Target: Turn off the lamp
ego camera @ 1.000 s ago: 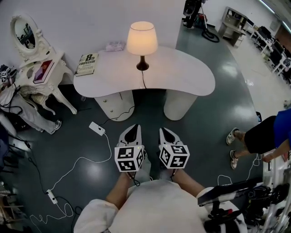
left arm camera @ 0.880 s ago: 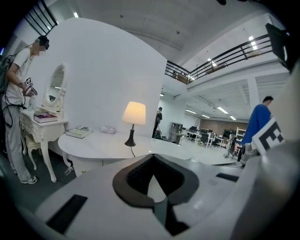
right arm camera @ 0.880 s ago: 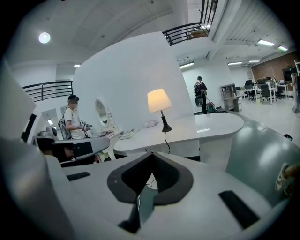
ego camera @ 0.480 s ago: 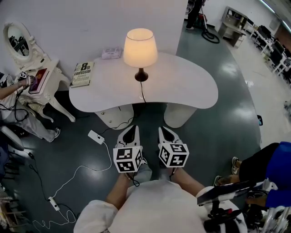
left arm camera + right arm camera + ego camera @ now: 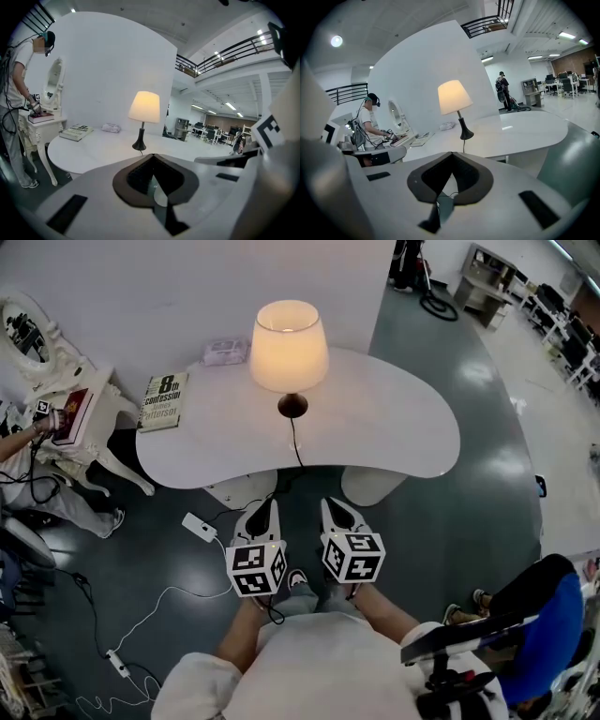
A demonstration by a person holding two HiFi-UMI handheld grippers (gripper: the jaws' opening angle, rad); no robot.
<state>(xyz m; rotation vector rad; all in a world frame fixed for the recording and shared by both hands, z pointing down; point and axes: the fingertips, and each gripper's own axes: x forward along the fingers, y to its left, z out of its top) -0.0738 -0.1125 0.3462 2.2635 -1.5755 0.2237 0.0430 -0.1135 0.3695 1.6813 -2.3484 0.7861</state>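
The lamp is lit, its cream shade glowing above a dark base on the white curved table. Its black cord runs from the base over the table's front edge. Both grippers hover side by side over the floor, short of that edge. My left gripper and right gripper are both shut and hold nothing. In the left gripper view the lamp stands ahead beyond the left gripper. In the right gripper view the lamp rises past the right gripper.
A book and a small wrapped pack lie on the table's left. An ornate white side table stands at far left with a person beside it. White cables and an adapter trail on the floor. Someone in blue is at lower right.
Both grippers have advanced toward the table, so the lamp and table sit nearer and lower in the head view. The person in blue has shifted down the right side.
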